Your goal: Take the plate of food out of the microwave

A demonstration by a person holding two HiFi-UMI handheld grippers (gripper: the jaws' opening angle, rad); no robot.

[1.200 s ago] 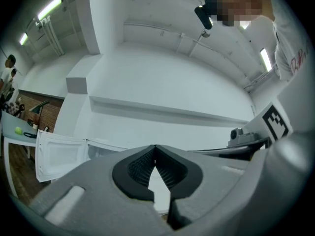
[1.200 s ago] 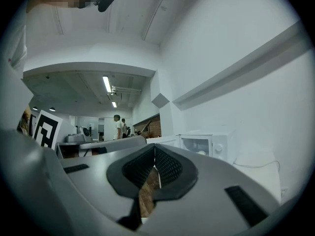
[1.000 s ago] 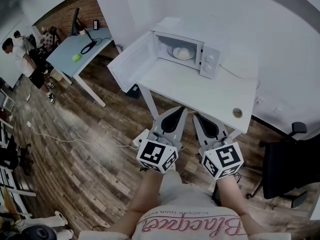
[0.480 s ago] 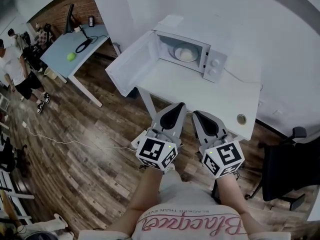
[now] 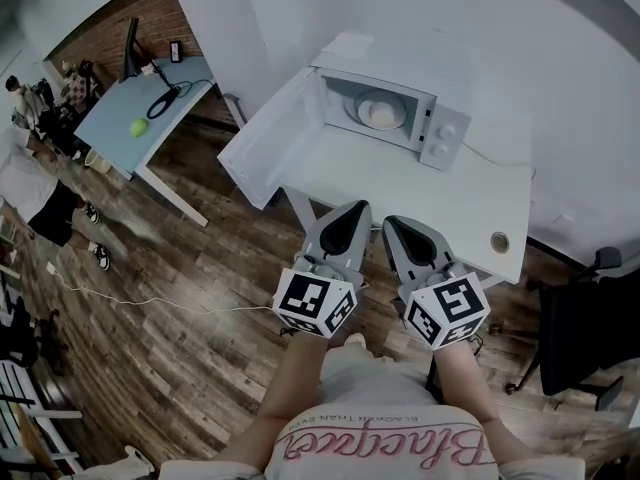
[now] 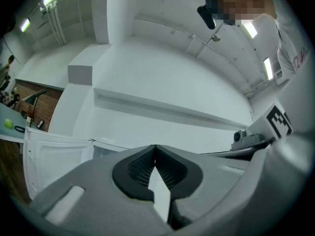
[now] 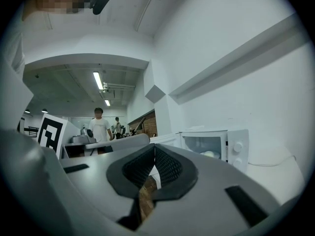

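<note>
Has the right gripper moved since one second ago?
Yes. The right gripper has moved forward, toward the white table and the open microwave; in the head view its tip now overlaps the table's front edge.

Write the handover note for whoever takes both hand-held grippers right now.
Left hand-held gripper: shut, empty.
Right hand-held gripper: shut, empty.
Both are side by side near the front edge of the table, pointing at the microwave and short of it.
The microwave stands at the back of the table, its door swung wide open to the left. The plate of food sits inside the cavity.
Done: door open.
Left: reach in, open the jaws, grip the plate rim, draw it out level, probably onto the table in front.
</note>
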